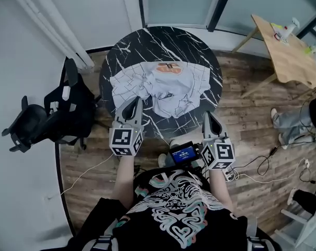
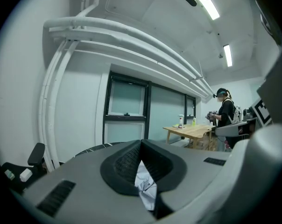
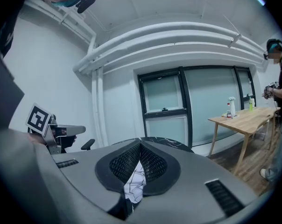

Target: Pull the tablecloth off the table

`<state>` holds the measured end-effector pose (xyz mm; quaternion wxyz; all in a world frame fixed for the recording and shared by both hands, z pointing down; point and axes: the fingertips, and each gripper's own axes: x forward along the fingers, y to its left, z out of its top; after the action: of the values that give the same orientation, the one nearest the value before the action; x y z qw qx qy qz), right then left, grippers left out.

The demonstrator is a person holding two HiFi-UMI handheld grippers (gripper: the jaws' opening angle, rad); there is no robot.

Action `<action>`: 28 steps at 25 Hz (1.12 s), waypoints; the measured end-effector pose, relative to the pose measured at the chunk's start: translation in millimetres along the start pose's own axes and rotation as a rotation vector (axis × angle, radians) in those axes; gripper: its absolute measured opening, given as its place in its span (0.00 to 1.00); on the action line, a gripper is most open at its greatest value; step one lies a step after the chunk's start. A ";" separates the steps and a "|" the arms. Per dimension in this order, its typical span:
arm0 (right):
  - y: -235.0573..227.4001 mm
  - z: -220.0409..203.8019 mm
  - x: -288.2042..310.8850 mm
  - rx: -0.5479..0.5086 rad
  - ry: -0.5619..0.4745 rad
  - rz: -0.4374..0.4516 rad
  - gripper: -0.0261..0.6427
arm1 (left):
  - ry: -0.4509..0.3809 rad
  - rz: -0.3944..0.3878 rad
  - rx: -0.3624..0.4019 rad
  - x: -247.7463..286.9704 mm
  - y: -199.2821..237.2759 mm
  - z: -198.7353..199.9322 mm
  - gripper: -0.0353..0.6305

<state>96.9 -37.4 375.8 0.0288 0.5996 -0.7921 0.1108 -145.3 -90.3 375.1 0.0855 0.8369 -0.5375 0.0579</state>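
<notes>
Between the closed jaws of the left gripper [image 1: 132, 102] and right gripper [image 1: 209, 115] sits pinched white cloth, the near edge of the tablecloth [image 1: 171, 88]. Its crumpled bulk lies straight ahead on the round black bench [image 1: 147, 41], equally near both.

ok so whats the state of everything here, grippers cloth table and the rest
tablecloth: crumpled, bunched up, not yet pulled off
left gripper: shut on the tablecloth's near edge
right gripper: shut on the tablecloth's near edge too
round table: upright, dark marbled top mostly bared
office chair: unoccupied, beside the round table
small screen: lit
</notes>
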 end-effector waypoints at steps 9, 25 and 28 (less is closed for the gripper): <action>-5.1 -4.8 20.0 0.005 -0.004 -0.008 0.08 | -0.024 0.015 0.040 19.1 9.9 7.2 0.08; -24.7 -16.0 49.7 0.041 0.027 -0.011 0.08 | 0.007 0.051 0.053 45.0 20.4 -4.6 0.08; -24.5 -23.9 55.7 0.043 0.049 -0.003 0.08 | 0.019 0.053 0.052 49.4 22.2 -11.5 0.08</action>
<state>102.7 -91.2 412.4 0.0353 0.5983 -0.7877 0.1425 -145.1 -140.9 397.5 0.0675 0.8238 -0.5569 0.0822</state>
